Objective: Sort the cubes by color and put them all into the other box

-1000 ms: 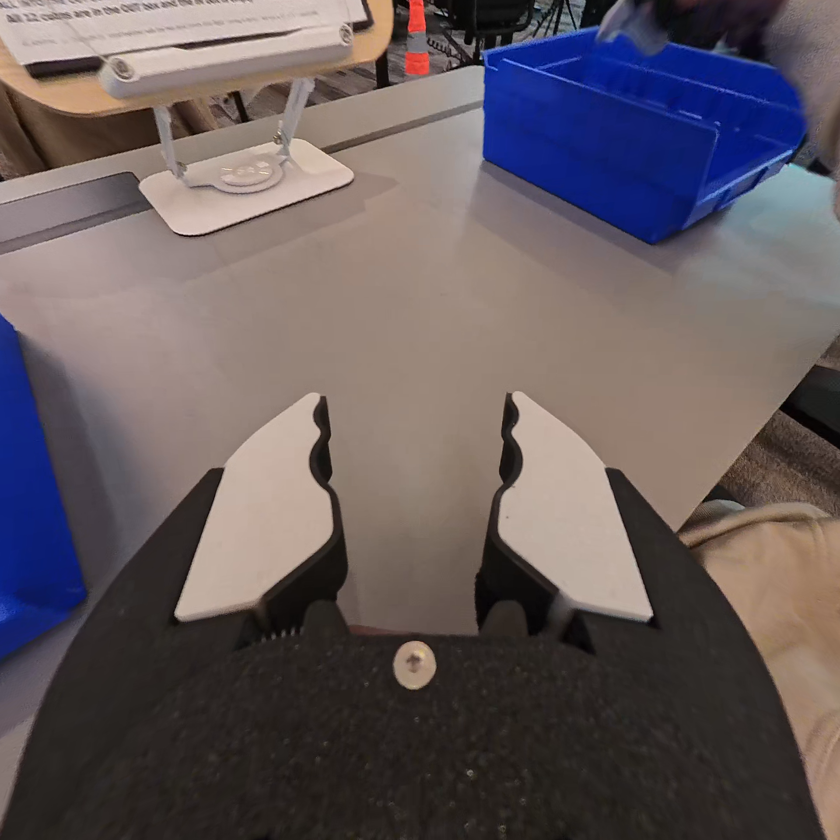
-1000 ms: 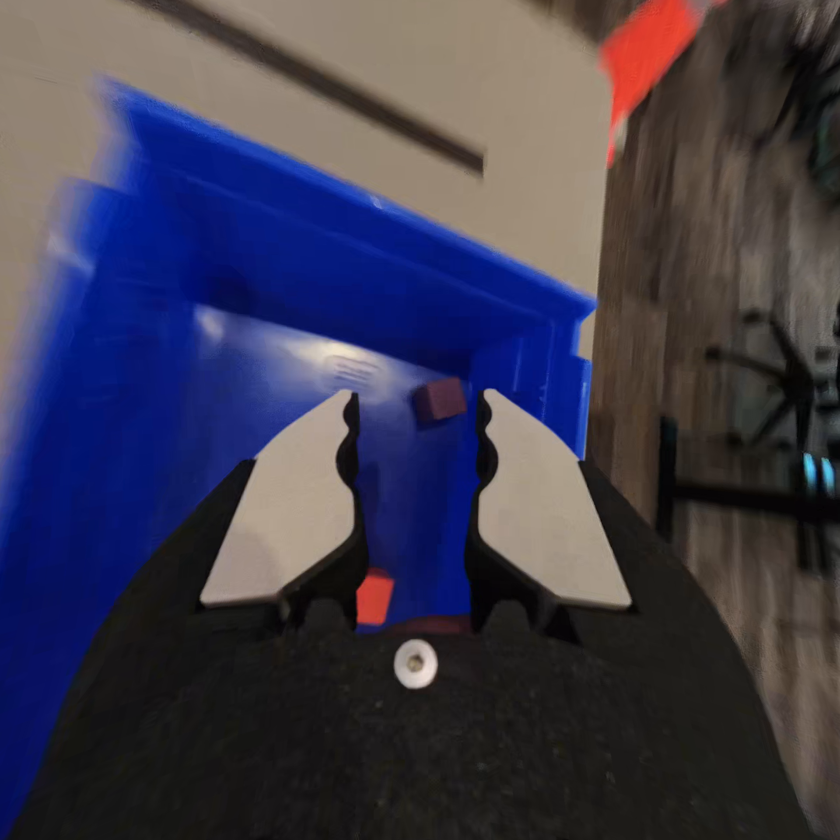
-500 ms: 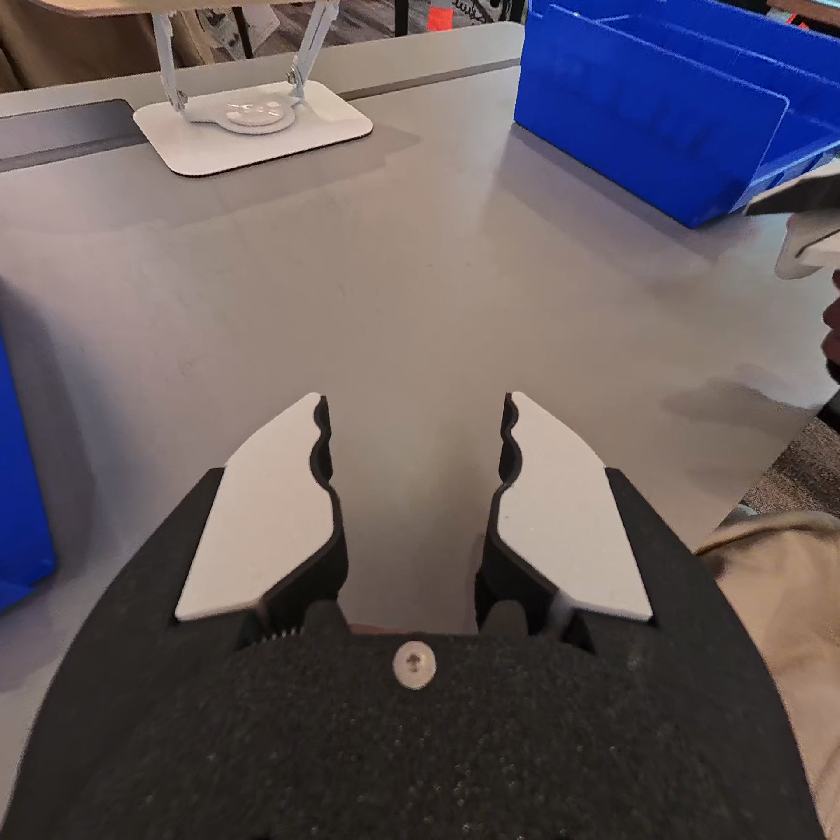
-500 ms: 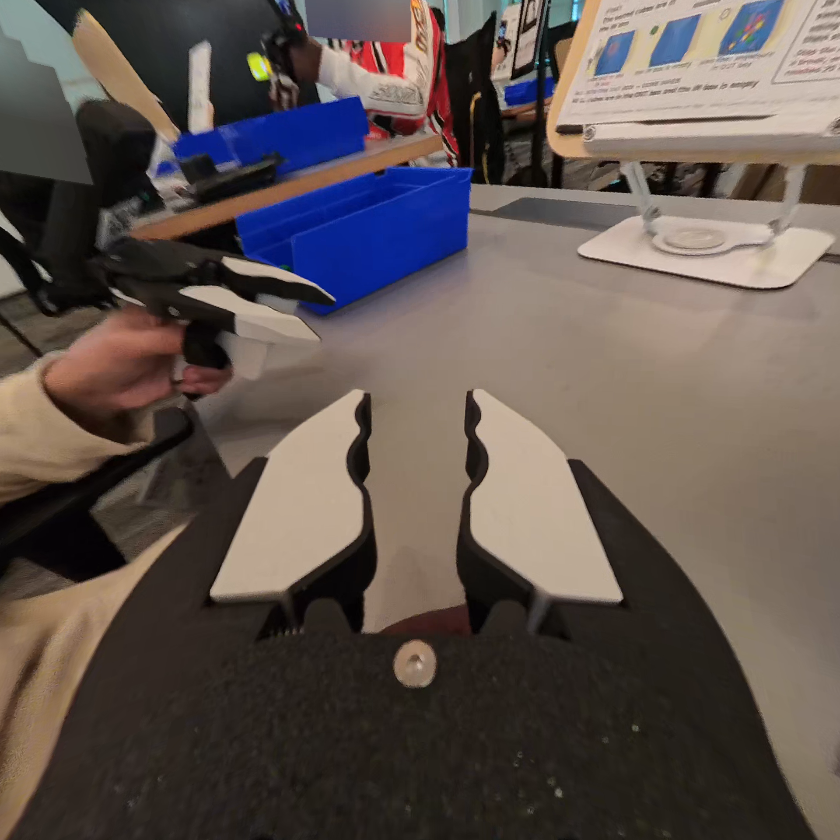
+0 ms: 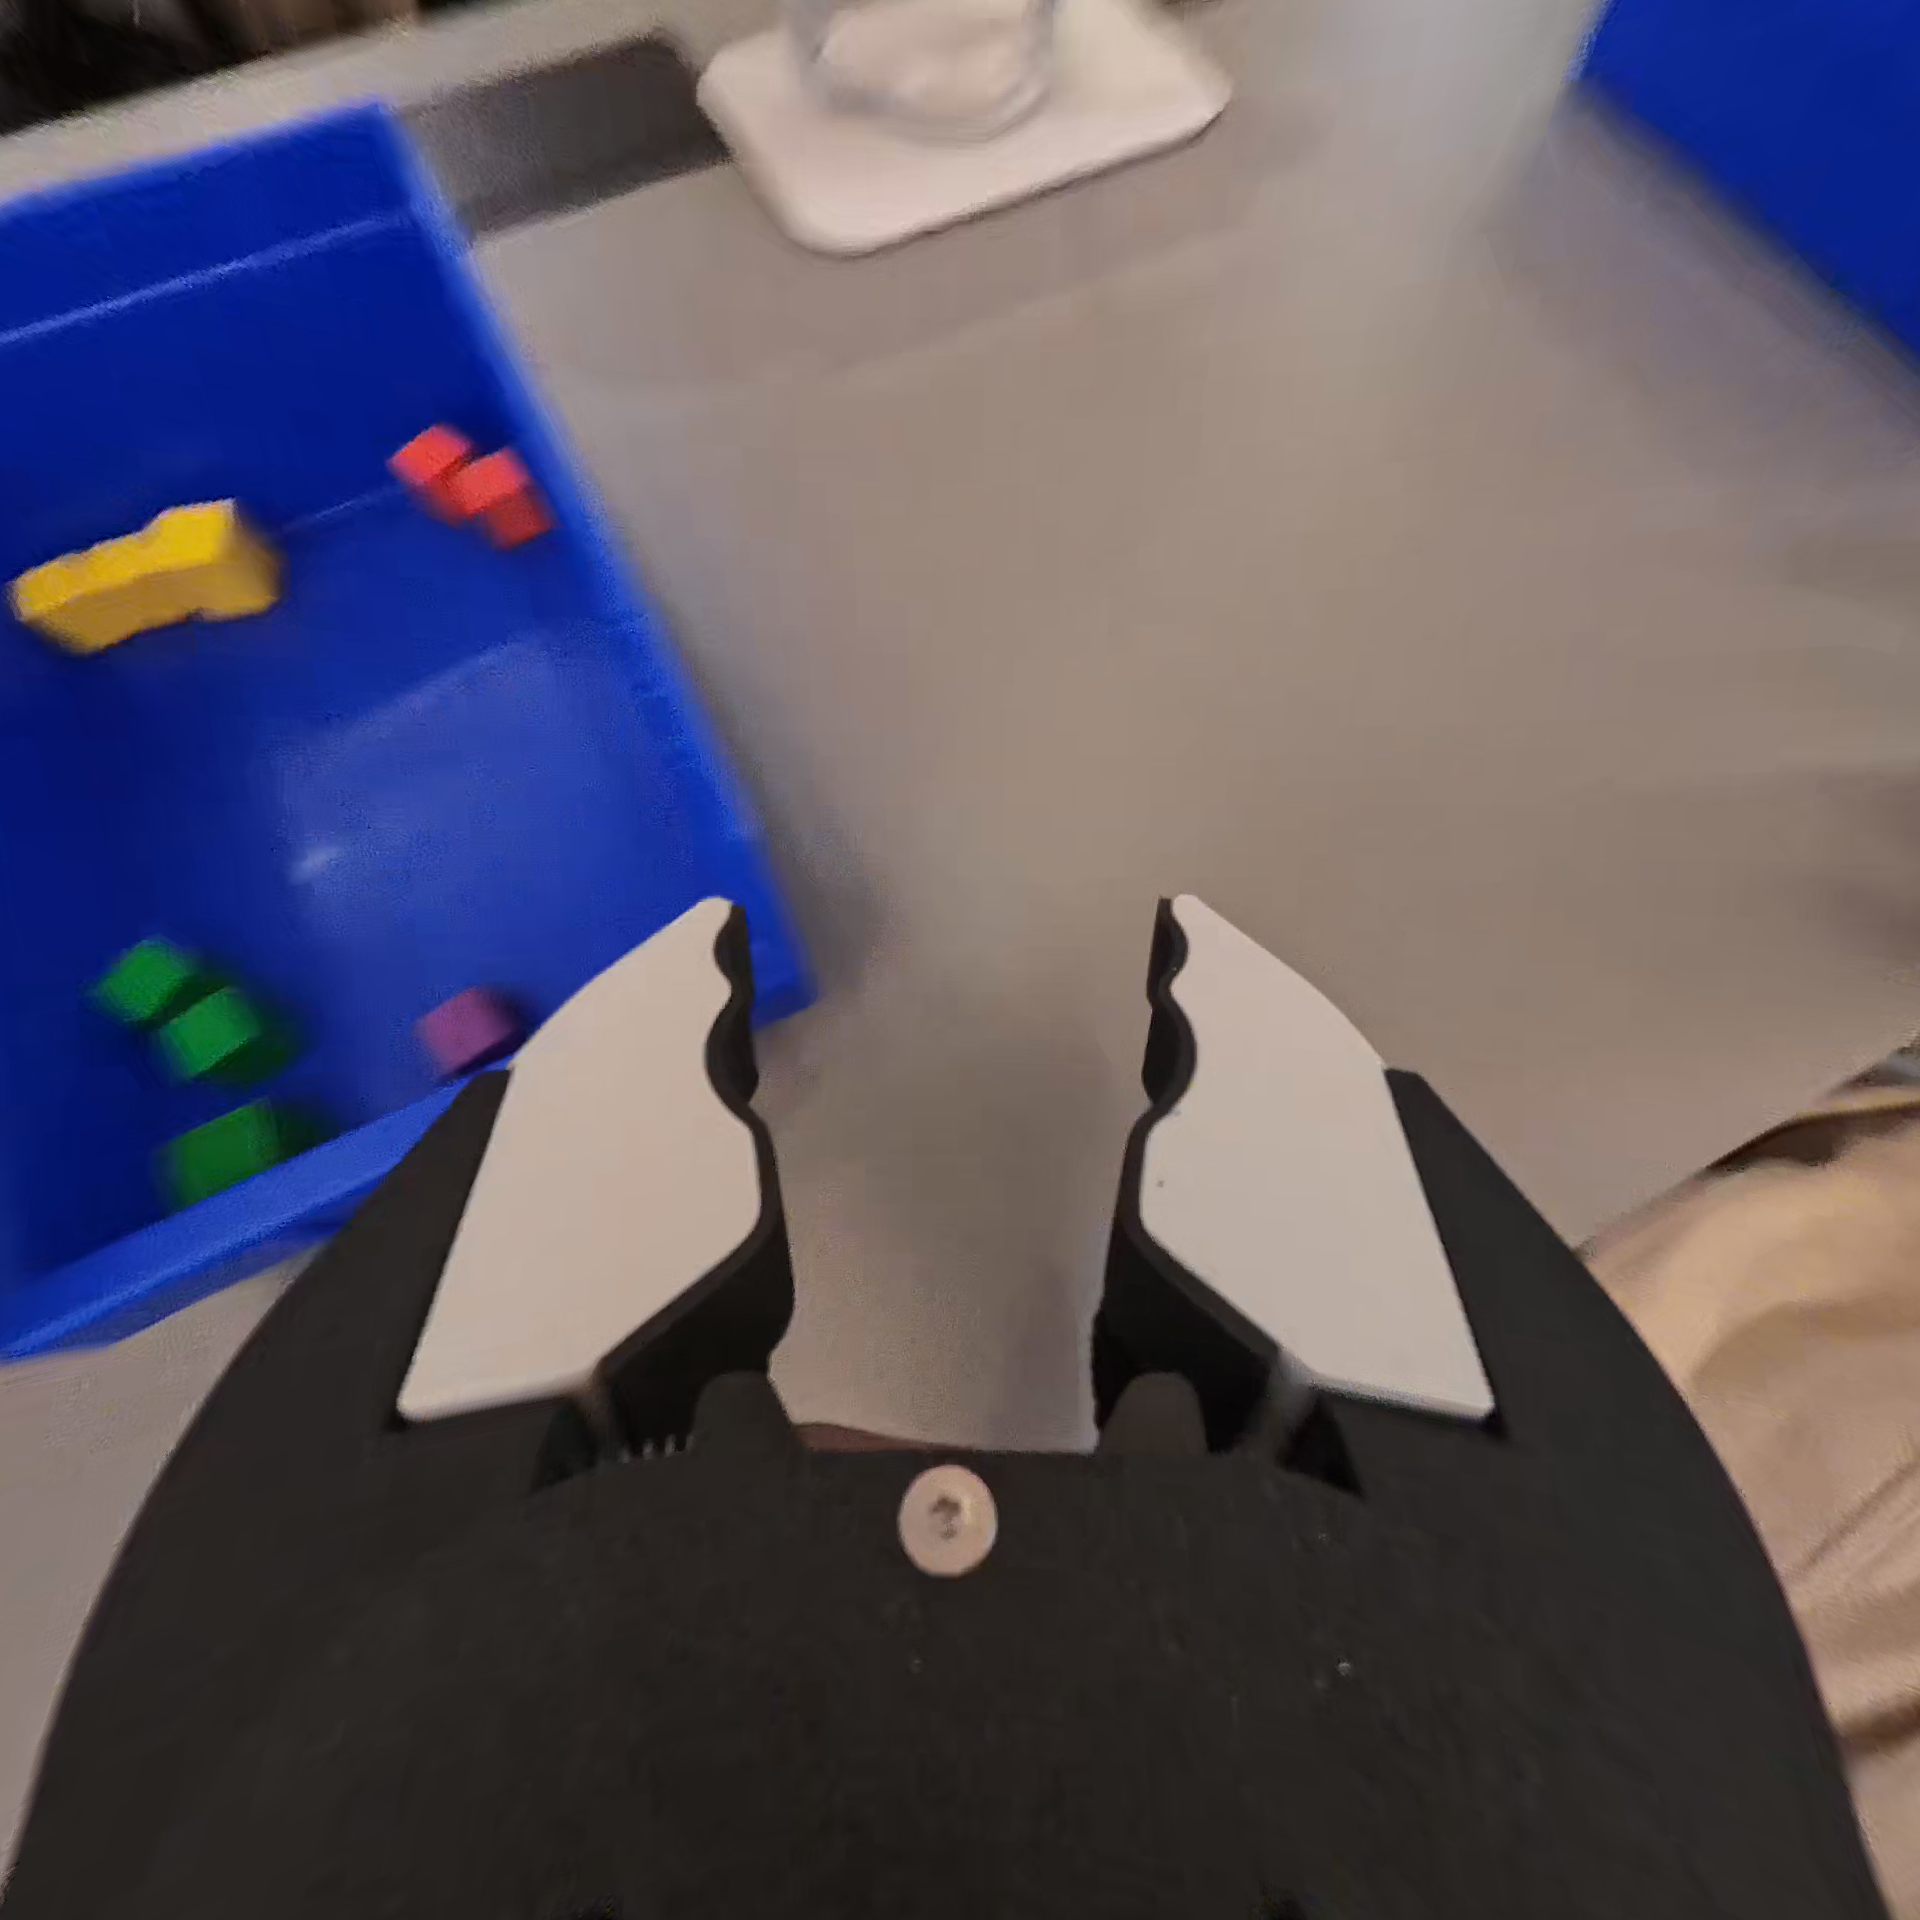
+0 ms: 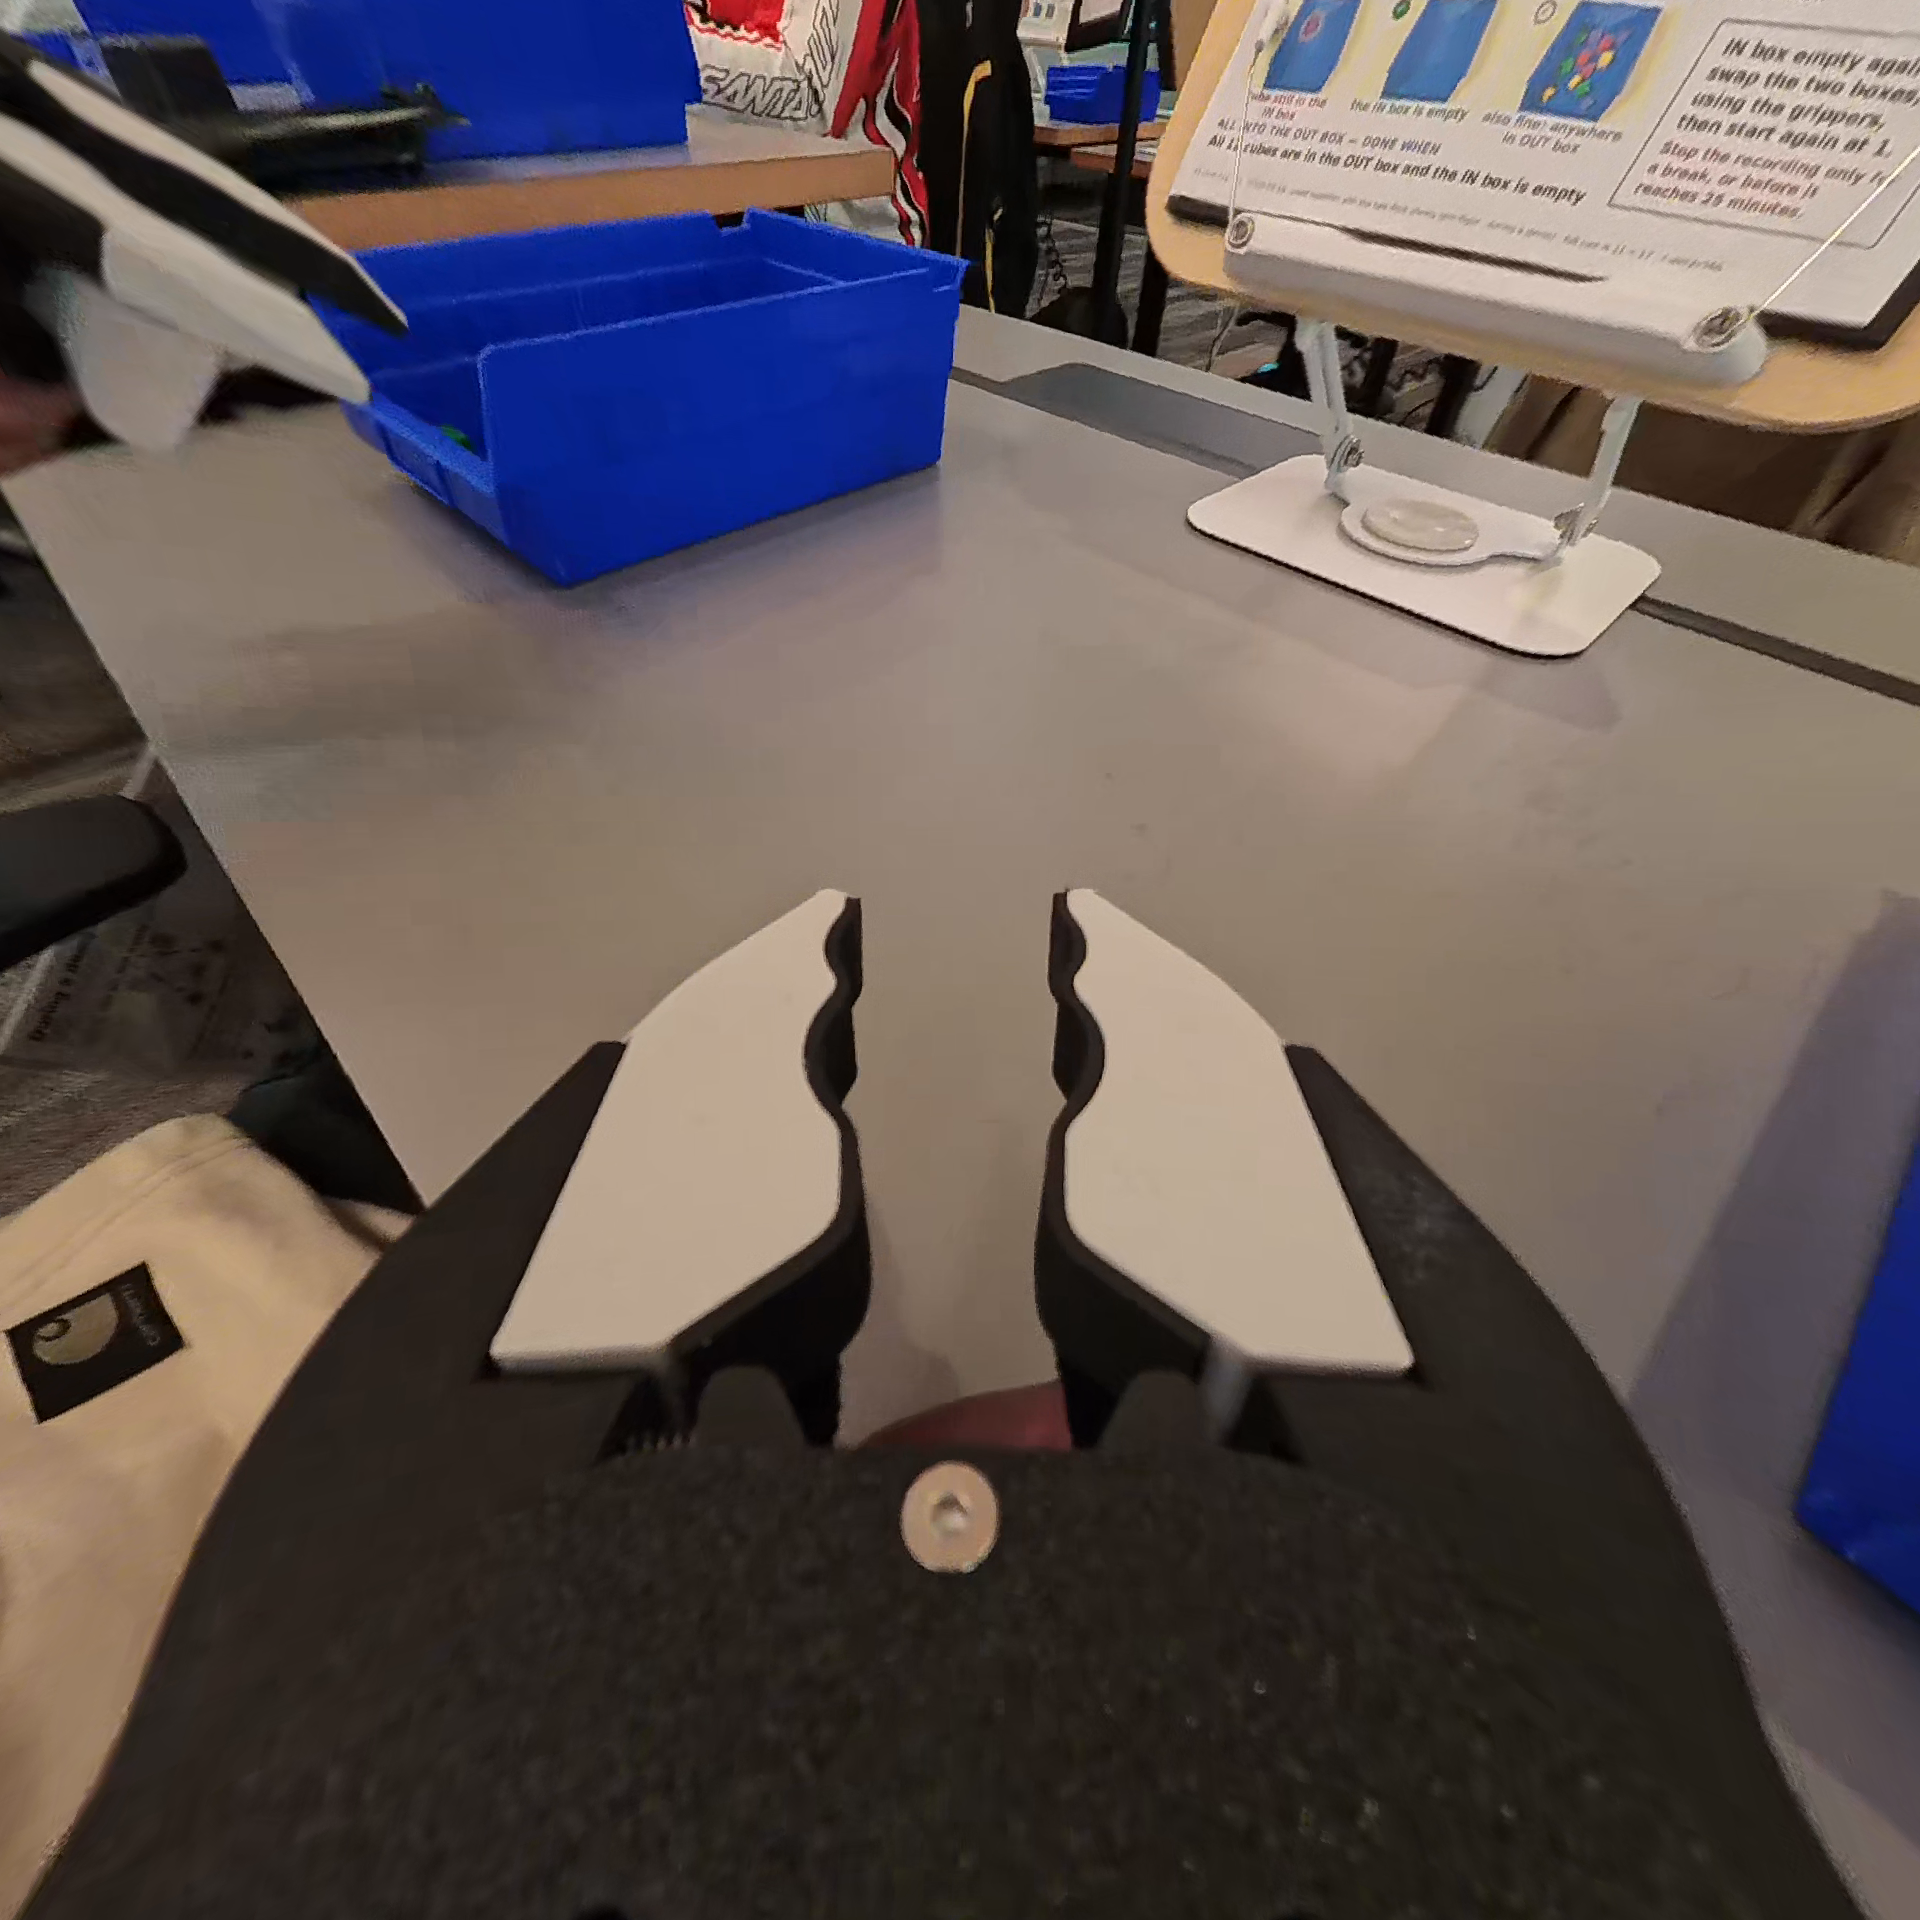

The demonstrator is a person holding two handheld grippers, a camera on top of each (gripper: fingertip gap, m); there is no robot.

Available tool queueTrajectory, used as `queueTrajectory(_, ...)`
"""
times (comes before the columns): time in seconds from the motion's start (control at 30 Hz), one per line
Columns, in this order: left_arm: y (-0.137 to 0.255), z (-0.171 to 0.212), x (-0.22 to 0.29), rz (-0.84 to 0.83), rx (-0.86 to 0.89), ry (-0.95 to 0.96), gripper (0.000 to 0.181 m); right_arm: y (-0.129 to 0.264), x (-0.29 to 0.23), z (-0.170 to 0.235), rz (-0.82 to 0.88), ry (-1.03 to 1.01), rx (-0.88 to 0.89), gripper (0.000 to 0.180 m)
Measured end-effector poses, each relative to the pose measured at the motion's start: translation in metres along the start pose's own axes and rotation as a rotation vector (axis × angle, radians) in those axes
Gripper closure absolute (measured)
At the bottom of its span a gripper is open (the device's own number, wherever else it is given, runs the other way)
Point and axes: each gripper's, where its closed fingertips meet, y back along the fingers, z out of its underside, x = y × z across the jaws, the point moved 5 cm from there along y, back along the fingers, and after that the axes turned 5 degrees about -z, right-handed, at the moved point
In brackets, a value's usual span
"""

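Cubes are lying in the blue box [image 5: 644, 665] at the bench's [image 5: 1143, 623] left edge: yellow [image 5: 145, 577], red [image 5: 473, 483], green [image 5: 197, 1023], purple [image 5: 468, 1029]. Left gripper [image 5: 945, 925] is hovering wide open just right of it, gripping nothing. Right gripper [image 6: 956, 909] is hovering half open, also bare, over the near edge. Another blue box [image 5: 1787, 135] is sitting at the far right corner.

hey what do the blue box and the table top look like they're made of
Blue box: likely molded plastic, with thin uniform walls and a slight sheen. Table: smooth grey surface, probably laminate or coated metal; it reflects light softly, and the material can't be settled.
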Motion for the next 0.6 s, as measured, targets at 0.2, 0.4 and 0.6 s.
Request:
queueTrajectory(0.2,-0.035,-0.021,-0.118,-0.147,-0.287,0.102,0.113,-0.002,0.009,0.004,-0.083,-0.140,0.001,0.147)
queueTrajectory(0.4,-0.131,-0.049,-0.190,-0.324,-0.340,0.179,0.112,-0.003,0.010,0.006,-0.095,-0.147,-0.010,0.149)
queueTrajectory(0.6,-0.204,-0.060,-0.232,-0.336,-0.437,0.195,0.112,0.001,0.008,0.007,-0.070,-0.101,-0.021,0.151)
